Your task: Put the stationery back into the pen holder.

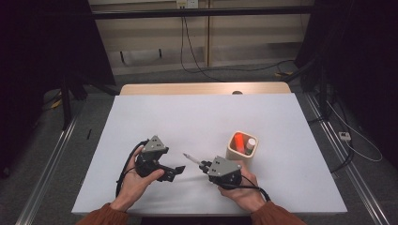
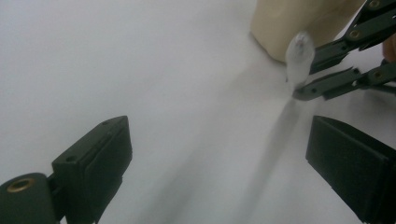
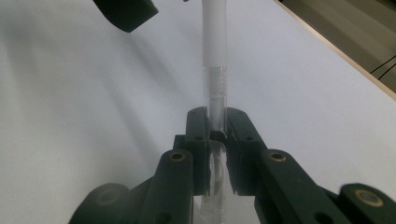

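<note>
The right tongs (image 3: 217, 122) are clenched on a slim pen (image 3: 214, 51) with a clear ribbed barrel and a white matte end. It juts out to the left, just above the smooth white tabletop (image 1: 197, 117). The left tongs (image 1: 177, 171) stand released with nothing between their flat black pads, near the pen's tip but apart from it. Right of the pen, a squarish cream holder (image 1: 234, 151) with rounded corners holds an orange marker (image 1: 239, 139) and a white-capped one (image 1: 251, 143).
</note>
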Tool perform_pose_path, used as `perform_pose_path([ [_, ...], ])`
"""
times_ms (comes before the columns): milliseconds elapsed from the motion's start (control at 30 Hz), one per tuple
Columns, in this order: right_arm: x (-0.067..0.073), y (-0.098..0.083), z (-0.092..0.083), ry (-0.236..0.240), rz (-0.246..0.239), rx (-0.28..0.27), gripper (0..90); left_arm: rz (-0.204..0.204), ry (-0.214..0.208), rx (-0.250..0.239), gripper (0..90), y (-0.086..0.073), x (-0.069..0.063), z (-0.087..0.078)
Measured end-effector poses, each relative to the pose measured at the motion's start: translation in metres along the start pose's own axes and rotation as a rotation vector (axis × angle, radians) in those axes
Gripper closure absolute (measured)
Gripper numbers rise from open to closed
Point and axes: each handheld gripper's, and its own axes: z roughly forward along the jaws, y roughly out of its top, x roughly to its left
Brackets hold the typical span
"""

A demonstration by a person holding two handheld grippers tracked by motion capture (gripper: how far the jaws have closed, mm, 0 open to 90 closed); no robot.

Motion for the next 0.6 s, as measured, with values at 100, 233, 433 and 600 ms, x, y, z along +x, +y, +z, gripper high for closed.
perform_pose_path([
  [100, -0.004, 0.0, -0.002, 0.007, 0.04, -0.019, 81.1, -0.01, 0.005, -0.001, 6.7, -0.006, 0.002, 0.0],
  [233, -0.007, 0.0, -0.005, 0.01, 0.088, -0.023, 81.1, -0.011, 0.019, 0.001, 7.1, -0.01, 0.003, -0.003],
  [433, -0.011, 0.001, -0.01, 0.026, 0.166, -0.051, 81.0, -0.012, 0.026, -0.017, 7.4, -0.016, 0.004, -0.01],
  [600, -0.014, 0.002, -0.014, 0.026, 0.208, -0.073, 81.0, -0.017, 0.046, -0.03, 7.2, -0.023, 0.009, -0.016],
])
